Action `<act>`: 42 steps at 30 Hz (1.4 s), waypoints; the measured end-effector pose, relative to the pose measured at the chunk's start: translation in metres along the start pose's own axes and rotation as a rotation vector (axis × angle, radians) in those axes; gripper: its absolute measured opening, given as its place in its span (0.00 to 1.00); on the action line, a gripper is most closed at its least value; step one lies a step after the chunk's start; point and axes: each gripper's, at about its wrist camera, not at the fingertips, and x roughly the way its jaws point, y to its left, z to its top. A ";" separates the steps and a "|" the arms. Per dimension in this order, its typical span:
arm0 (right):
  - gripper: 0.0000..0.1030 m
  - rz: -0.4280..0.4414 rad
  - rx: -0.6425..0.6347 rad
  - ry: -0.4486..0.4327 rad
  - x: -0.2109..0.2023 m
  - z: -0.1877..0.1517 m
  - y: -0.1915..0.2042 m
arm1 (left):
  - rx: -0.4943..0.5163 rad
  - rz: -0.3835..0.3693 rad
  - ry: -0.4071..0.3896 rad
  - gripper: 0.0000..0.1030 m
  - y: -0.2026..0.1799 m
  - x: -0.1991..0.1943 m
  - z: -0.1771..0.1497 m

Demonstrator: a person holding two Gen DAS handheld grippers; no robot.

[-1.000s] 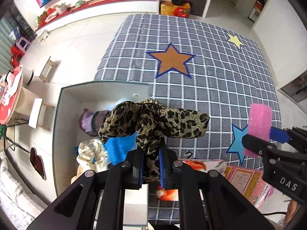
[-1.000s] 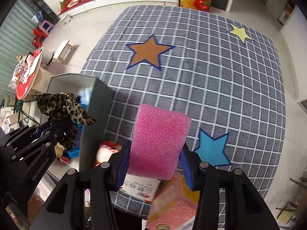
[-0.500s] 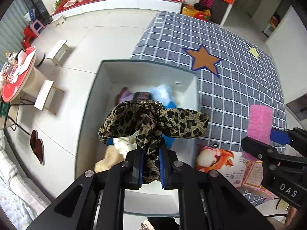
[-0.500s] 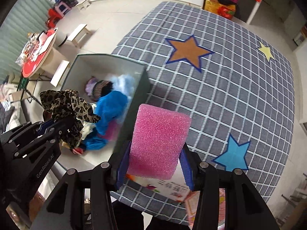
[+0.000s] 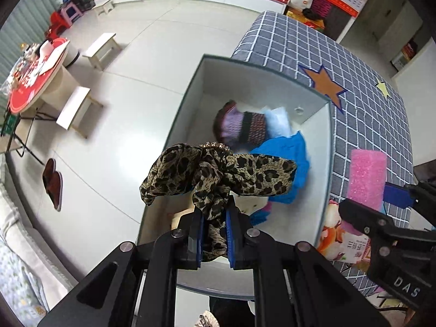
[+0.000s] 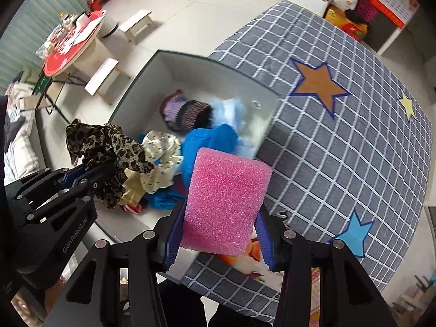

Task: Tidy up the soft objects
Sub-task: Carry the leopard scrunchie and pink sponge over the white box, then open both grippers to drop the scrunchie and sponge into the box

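My left gripper (image 5: 214, 215) is shut on a leopard-print scarf (image 5: 218, 174) and holds it above the near end of a grey-white storage box (image 5: 325, 147). The scarf also shows in the right wrist view (image 6: 106, 147). My right gripper (image 6: 218, 234) is shut on a pink sponge block (image 6: 226, 201), held above the box's right wall; the block also shows in the left wrist view (image 5: 368, 179). Inside the box (image 6: 163, 62) lie a purple knit hat (image 6: 185, 111), blue cloth (image 6: 209, 141) and a cream spotted cloth (image 6: 160, 147).
The box stands at the left edge of a grey checked mat (image 6: 340, 150) with star patches. Picture books (image 5: 343, 242) lie on the mat by the box's right wall. White stools (image 5: 79, 109), a round red table (image 5: 35, 79) and slippers (image 5: 53, 182) stand on the floor to the left.
Both grippers have moved left from over the mat to over the box, still holding the scarf and the sponge. More of the box's inside shows now.
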 end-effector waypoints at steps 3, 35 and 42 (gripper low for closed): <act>0.48 0.000 -0.028 0.018 0.007 0.001 0.012 | -0.013 -0.002 0.009 0.14 0.006 0.004 -0.001; 0.85 0.015 0.029 0.052 0.039 0.018 0.015 | -0.213 -0.153 0.124 0.76 0.051 0.038 -0.001; 0.85 0.015 0.057 0.016 0.032 0.022 0.009 | -0.143 -0.070 0.089 0.76 0.033 0.029 0.002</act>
